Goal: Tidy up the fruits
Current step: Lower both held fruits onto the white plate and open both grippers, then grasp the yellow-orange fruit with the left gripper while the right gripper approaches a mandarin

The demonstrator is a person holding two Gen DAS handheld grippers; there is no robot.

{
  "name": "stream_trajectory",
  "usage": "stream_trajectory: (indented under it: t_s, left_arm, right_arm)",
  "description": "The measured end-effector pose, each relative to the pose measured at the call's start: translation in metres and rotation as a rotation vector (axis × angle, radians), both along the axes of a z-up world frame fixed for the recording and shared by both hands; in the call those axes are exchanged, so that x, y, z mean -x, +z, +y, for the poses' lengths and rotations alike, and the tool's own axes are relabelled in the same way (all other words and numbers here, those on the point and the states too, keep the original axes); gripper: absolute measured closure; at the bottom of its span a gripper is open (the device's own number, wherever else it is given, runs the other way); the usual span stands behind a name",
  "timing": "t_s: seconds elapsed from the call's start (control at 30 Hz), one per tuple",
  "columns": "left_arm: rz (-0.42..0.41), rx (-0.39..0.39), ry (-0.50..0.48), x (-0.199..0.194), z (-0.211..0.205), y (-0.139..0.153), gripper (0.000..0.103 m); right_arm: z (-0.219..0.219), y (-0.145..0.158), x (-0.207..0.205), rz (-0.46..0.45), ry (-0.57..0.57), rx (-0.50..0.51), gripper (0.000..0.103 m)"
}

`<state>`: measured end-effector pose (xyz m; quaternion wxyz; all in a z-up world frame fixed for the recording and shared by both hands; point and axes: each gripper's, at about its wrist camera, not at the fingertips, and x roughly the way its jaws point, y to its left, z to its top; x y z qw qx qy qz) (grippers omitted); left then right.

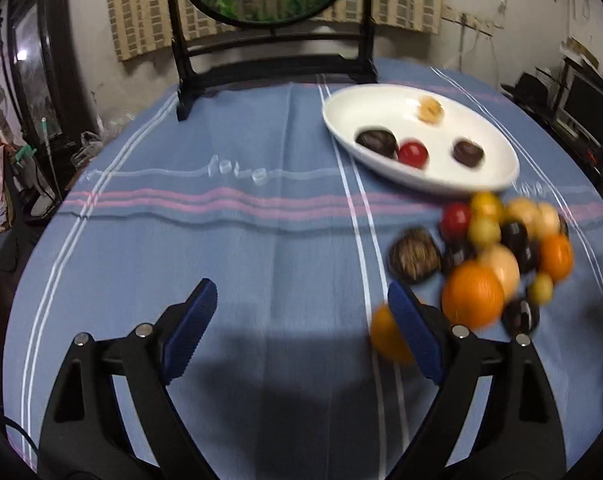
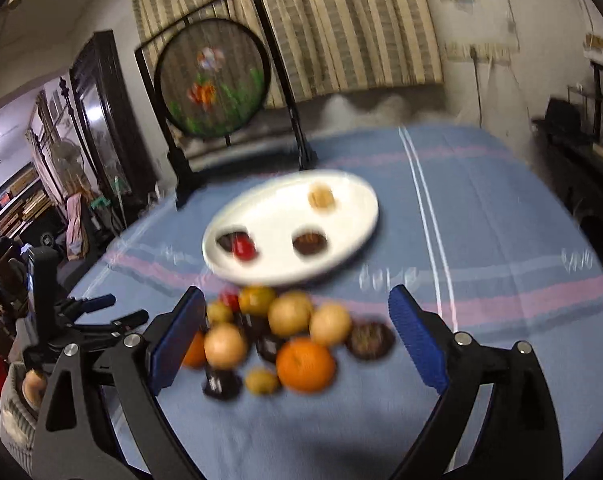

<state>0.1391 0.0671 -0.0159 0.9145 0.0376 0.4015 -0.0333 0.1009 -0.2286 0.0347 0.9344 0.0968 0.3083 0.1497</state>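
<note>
Picking from the heap of fruit (image 2: pixel 277 336) beside the plate (image 2: pixel 365 216), both grippers' fingers (image 2: pixel 417 336) spread and empty, means isolating one outer piece like the orange (image 2: pixel 305 364).

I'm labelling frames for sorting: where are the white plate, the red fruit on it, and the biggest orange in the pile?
white plate (image 1: pixel 353 110), left wrist view, bare inner left side.
red fruit (image 1: pixel 412 153), left wrist view, its middle.
biggest orange (image 2: pixel 305 365), right wrist view, its middle.
</note>
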Motion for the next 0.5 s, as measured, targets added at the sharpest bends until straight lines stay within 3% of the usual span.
stream_trajectory:
  t_s: [0.13,0.27,0.5]
  left_arm:
    - [-0.033,-0.009,-0.062,0.014,-0.013,0.000,0.014]
    - [-0.058,-0.037,-0.112,0.021,-0.023,-0.002,0.014]
    - [-0.031,-0.058,-0.203,0.024,-0.037,-0.009,0.013]
  right_arm:
    - [-0.004,-0.014,0.008,0.045,-0.002,-0.006,0.010]
    - [0.008,-0.016,0.014,0.032,0.015,0.042,0.010]
    - [0.022,-0.023,0.013,0.054,0.051,0.098,0.010]
